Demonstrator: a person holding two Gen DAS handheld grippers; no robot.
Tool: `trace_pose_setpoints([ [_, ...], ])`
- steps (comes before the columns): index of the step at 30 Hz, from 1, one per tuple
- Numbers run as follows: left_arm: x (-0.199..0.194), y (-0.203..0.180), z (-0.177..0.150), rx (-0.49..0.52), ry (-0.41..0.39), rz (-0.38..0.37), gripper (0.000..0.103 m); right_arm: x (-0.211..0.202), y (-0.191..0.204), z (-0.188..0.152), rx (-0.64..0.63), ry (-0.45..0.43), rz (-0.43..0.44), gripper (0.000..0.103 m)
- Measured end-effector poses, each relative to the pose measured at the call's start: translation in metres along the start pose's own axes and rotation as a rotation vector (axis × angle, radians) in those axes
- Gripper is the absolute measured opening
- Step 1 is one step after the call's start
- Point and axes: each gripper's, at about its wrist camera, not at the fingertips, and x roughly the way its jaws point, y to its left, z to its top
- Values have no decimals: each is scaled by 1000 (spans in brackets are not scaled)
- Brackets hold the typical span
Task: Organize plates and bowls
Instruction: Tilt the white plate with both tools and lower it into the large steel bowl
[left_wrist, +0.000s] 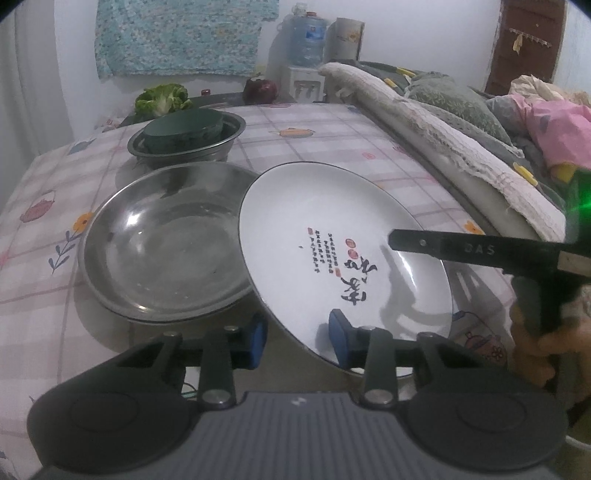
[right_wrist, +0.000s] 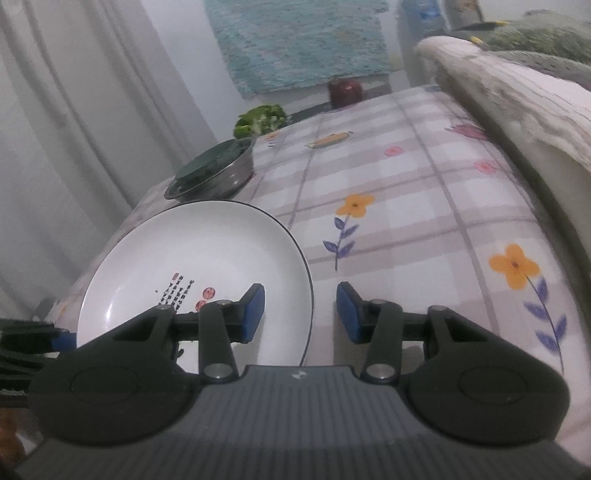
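A white plate with red and black writing (left_wrist: 332, 251) is tilted, its left edge resting on the rim of a wide steel bowl (left_wrist: 166, 251). My left gripper (left_wrist: 298, 341) is open, its jaws on either side of the plate's near rim. My right gripper (right_wrist: 300, 312) is open, its jaws astride the plate's right edge (right_wrist: 207, 266); one of its fingers (left_wrist: 443, 247) reaches over the plate in the left wrist view. A smaller steel bowl (left_wrist: 186, 146) holding a dark green bowl (left_wrist: 184, 127) stands behind.
The table (right_wrist: 406, 221) has a checked floral cloth. A green vegetable (left_wrist: 162, 98) and a dark red one (left_wrist: 260, 90) lie at the far edge. A folded blanket (left_wrist: 443, 129) and bedding run along the right. A water bottle (left_wrist: 308, 37) stands behind.
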Motion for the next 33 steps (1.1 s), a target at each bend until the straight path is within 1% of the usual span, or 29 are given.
trace_pose_setpoints([
  [4,3,-1,3,-1,6,0,37,9,-1,7,-54,10,37,43],
  [8,5,-1,4,-16,7,2,37,13,1,7,-78,28,101,43],
  [9,6,-1,5,-22,7,1,37,14,3,7,-83,32,116,47],
  [11,6,-1,5,-31,7,1,37,13,7,6,-102,32,113,48],
  [16,6,-1,7,-40,13,14,38,9,7,7,-68,39,119,48],
  [23,-2,9,10,-93,7,-15,39,-5,18,10,-68,32,103,48],
  [28,-10,15,13,-114,-11,-23,39,-13,27,15,-75,33,78,48],
  [33,-17,29,15,-165,-17,-27,39,-21,42,25,-82,29,79,48],
])
